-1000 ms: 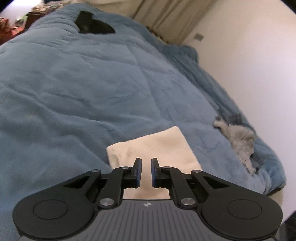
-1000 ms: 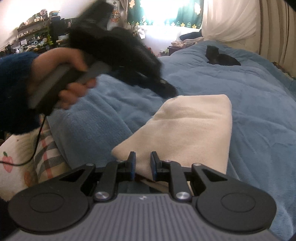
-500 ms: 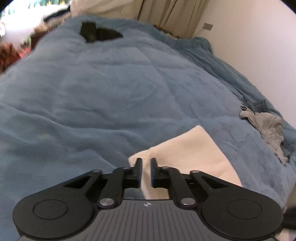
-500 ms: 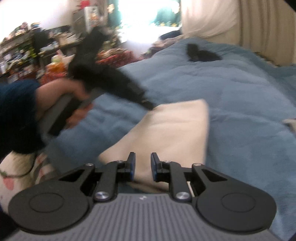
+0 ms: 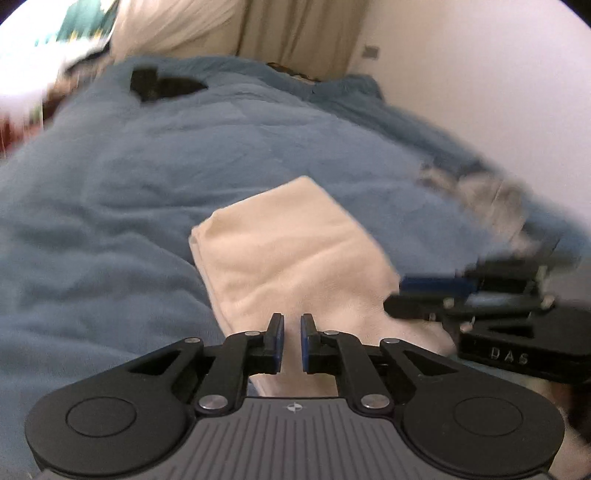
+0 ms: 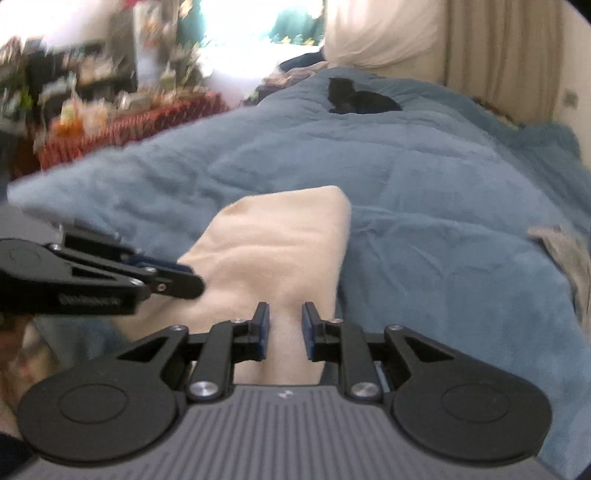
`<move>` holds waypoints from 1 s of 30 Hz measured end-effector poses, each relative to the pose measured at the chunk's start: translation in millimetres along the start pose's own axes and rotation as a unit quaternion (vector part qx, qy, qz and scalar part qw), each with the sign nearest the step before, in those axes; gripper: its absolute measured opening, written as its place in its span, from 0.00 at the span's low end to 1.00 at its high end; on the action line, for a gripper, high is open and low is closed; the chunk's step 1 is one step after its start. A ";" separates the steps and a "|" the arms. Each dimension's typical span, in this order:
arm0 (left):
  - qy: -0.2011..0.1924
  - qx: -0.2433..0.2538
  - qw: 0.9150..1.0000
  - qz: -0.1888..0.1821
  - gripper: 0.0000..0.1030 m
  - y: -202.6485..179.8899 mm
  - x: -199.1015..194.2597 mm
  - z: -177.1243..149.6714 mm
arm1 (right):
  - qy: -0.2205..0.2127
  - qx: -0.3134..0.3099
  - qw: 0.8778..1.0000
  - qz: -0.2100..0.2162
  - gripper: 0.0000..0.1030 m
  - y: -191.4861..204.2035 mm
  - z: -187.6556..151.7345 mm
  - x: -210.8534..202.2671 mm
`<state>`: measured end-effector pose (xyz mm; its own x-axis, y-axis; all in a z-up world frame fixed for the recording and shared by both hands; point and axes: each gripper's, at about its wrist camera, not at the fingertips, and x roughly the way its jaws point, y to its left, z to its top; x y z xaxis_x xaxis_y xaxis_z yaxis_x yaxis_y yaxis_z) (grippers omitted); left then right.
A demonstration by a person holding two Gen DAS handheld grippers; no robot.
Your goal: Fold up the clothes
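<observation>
Cream cloth (image 5: 295,254), folded into a thick oblong, lies on a blue blanket (image 5: 110,206) that covers the bed. Its near end runs under both tongs, and its far end points up the bed towards a small black thing (image 6: 360,98) resting on the blanket near the curtains (image 6: 498,40).

From the left wrist view, the left tongs (image 5: 291,341) hang over the near end of the cloth with only a narrow gap between the blue pads; nothing is pinched there. The right tongs (image 5: 417,299) come in from the right side, blurred, their tips at the right edge of the cloth.

From the right wrist view, the right tongs (image 6: 285,330) stand a little wider apart, with cloth showing through the gap and nothing gripped. The left tongs (image 6: 181,277) reach in from the left, tips at the left edge of the cloth; whether they touch it is unclear.

A grey crumpled garment (image 5: 491,199) lies on the blanket well to the right, near the white wall (image 5: 498,74). Cluttered shelves (image 6: 74,85) and a bright window (image 6: 255,29) show beyond the bed, all blurred.
</observation>
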<state>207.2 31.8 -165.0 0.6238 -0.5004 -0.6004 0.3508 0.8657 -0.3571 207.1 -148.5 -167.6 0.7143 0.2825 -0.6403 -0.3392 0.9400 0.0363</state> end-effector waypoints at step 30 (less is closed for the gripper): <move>0.024 -0.179 0.980 -0.086 0.27 38.7 -7.4 49.6 | 0.023 0.311 0.941 0.132 0.37 -52.0 8.0 28.7</move>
<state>250.8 69.6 -138.9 0.5398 -0.6461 -0.5395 0.1744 0.7129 -0.6792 250.2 -187.7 -181.7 0.6235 0.5272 -0.5773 -0.0669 0.7717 0.6325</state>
